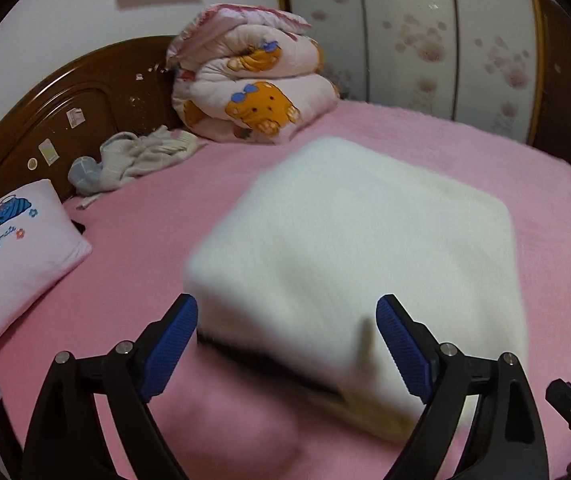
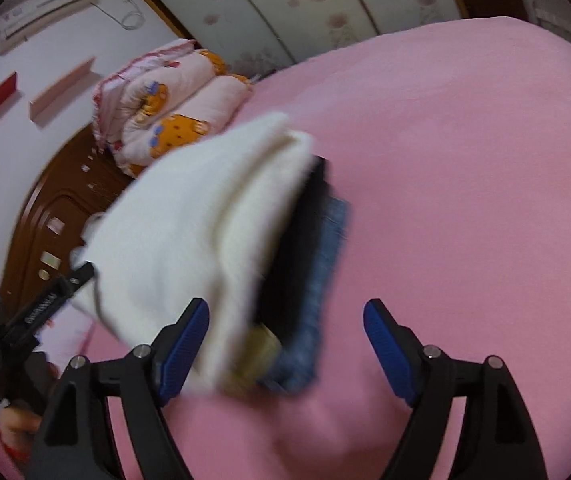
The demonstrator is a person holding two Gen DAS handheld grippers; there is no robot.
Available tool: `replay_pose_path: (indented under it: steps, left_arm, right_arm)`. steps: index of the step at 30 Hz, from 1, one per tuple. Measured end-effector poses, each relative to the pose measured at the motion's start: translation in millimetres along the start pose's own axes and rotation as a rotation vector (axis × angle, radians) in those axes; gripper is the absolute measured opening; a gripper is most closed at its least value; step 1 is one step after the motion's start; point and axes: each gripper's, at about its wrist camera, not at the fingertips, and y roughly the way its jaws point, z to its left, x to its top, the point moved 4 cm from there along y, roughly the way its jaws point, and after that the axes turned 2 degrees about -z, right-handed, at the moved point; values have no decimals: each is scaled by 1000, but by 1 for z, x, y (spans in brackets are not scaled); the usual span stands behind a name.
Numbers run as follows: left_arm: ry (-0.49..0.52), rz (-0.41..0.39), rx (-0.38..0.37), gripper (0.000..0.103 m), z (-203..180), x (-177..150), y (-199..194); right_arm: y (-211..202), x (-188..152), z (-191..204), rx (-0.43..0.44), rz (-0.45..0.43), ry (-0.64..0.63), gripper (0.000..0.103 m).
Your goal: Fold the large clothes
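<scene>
Right now your left gripper (image 1: 287,344) has its blue ribbed jaws spread wide and pinching nothing, and your right gripper (image 2: 285,350) stands the same way, jaws apart with only bedding between them. Just ahead of both sits the folded cream-white knit garment (image 1: 357,248), lying flat as the top layer of a small stack. From the right wrist view you can see why it rides so high: beneath it lie a folded black garment (image 2: 297,232) and folded blue denim jeans (image 2: 325,264), their edges showing at the stack's open side. The whole pile rests on the pink fleecy bed cover (image 2: 465,184), a broad soft surface that suits folding but lets a stack slump. I judge the cream piece to be already folded and laid on the pile, which would explain the open jaws. Both views are blurred by motion, so finer edges cannot be read. Further out, a rolled pink quilt with orange cartoon bears (image 1: 253,92) leans by the dark carved wooden headboard (image 1: 65,108), with a crumpled pale grey garment (image 1: 141,156) beside it, possibly the next piece to fold, and a white embroidered cushion (image 1: 17,252) at the left edge.
</scene>
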Motion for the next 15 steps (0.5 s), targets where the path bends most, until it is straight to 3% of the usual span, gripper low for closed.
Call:
replay_pose_path:
  steps: [6,9,11,15]
  left_arm:
    - [50,157,-76,90,-70,-110,-89]
    - [81,243,-110,90,-112,-167,-150]
    - [79,288,-140,90,-137,-195,-192]
    - [47,357,-245,90,-183,-241,-279]
  right_arm:
    - [-95,-86,-103,-165,107,84,81]
    - [-162,-129,-157,-252,156,126,83]
    - [-215,-155,-189,-332,188,116,85]
    - [-315,-192,-237,-411,225,114,86]
